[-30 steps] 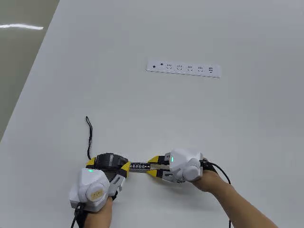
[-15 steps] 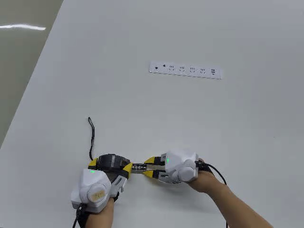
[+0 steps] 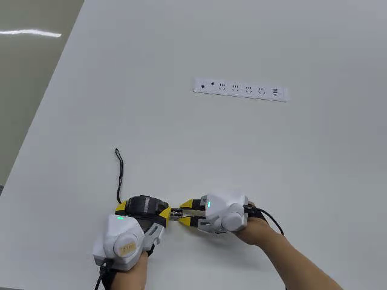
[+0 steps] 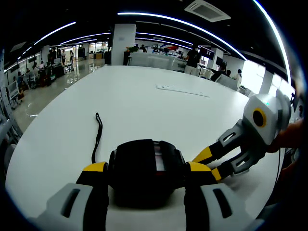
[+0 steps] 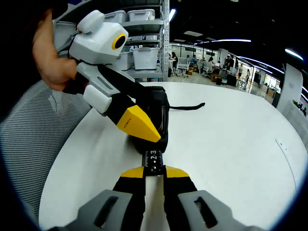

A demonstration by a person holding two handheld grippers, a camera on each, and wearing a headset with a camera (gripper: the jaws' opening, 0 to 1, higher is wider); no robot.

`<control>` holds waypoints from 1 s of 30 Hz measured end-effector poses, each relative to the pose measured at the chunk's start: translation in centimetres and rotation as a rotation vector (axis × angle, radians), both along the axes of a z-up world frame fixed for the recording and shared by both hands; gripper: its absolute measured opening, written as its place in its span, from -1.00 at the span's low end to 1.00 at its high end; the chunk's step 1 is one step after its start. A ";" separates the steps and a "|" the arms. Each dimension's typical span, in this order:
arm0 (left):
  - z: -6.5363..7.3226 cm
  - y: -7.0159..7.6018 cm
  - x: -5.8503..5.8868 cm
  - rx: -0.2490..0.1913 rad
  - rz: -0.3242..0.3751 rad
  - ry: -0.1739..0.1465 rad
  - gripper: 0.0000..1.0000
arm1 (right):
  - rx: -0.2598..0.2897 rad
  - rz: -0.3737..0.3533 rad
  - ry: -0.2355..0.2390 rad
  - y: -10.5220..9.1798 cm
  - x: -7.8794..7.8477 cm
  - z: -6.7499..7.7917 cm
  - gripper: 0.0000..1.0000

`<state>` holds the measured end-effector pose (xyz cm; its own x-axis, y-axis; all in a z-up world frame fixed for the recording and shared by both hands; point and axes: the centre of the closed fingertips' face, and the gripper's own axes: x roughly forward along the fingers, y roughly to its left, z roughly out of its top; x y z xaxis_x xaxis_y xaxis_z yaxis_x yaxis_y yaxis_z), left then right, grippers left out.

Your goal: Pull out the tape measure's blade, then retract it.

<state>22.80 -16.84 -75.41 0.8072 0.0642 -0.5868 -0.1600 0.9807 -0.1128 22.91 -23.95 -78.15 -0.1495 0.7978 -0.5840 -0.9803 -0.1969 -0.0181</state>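
Closer to the tape measure (image 3: 144,205) clamped in left gripper (image 4: 147,168), right gripper (image 5: 154,172) pinches its blade (image 5: 153,156).

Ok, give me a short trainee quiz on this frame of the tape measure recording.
1. True or false: the left gripper is shut on the black plastic tape measure case.
2. The fingers of the right gripper pinch: A the tape's narrow dark numbered blade, B a red screwdriver, C a blue cup.
3. What lies on the white table beyond both grippers?
Key: 1 true; 2 A; 3 a long white plastic power strip.
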 end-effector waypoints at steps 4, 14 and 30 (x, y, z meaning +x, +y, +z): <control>0.0 0.0 0.0 -0.002 0.000 0.000 0.21 | 0.003 0.005 0.002 0.5 -0.1 0.0 -0.77; 0.0 0.1 0.0 -0.002 -0.003 0.001 0.21 | 0.006 0.014 0.001 1.2 -0.3 -0.2 -0.77; 0.1 0.1 0.0 0.001 -0.008 0.004 0.20 | 0.012 0.028 -0.002 2.2 -0.5 -0.2 -0.76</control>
